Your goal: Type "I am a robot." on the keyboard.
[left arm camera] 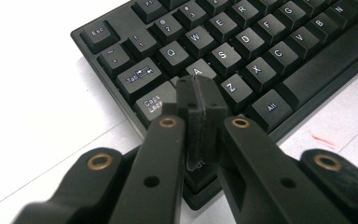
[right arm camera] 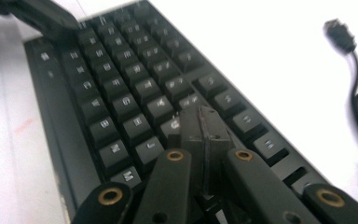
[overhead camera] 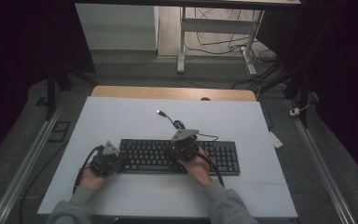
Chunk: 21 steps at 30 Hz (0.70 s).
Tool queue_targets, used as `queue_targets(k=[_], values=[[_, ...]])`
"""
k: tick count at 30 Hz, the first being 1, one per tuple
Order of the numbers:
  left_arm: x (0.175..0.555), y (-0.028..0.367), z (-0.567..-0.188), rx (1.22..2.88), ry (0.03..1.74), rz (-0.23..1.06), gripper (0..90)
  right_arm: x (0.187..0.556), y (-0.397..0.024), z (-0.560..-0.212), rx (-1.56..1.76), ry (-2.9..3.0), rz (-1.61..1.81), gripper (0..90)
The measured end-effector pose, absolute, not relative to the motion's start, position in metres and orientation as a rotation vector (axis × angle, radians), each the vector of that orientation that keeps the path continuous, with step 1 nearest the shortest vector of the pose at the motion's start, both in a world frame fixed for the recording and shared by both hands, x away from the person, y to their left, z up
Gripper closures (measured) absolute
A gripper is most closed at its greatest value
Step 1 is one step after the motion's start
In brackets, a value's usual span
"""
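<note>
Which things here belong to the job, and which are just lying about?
In the job:
keyboard
left tool, shut, over the left keys
right tool, shut, over the middle keys

Lying about:
USB plug
cable
desk legs behind the table

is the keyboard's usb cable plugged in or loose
Loose. The plug lies bare on the white table, with the cable coiled behind the keyboard.

Esc, Tab, Caps Lock on keyboard [left arm camera: 242, 60]
</note>
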<state>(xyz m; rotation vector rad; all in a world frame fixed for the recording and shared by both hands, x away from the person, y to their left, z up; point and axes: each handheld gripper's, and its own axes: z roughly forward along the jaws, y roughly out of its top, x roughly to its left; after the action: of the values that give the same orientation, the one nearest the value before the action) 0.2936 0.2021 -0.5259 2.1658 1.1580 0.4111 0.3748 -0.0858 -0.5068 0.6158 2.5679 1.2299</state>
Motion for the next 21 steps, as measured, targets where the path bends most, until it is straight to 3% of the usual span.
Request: queue_targets(k=[11,16,21], values=[[0.291,0.203,-0.52,2.107,1.15,0.433,88.9,0.372,-0.102,-0.497,0.64,2.558,1.302,89.4],[0.289,0.205,-0.516,2.059,1.144,0.437,82.1,0.373,-0.108,-0.496,0.681,2.542,1.331,71.8],[0.288,0.208,-0.513,2.011,1.159,0.442,69.5,0.373,-0.112,-0.496,0.691,2.523,1.334,61.6]])
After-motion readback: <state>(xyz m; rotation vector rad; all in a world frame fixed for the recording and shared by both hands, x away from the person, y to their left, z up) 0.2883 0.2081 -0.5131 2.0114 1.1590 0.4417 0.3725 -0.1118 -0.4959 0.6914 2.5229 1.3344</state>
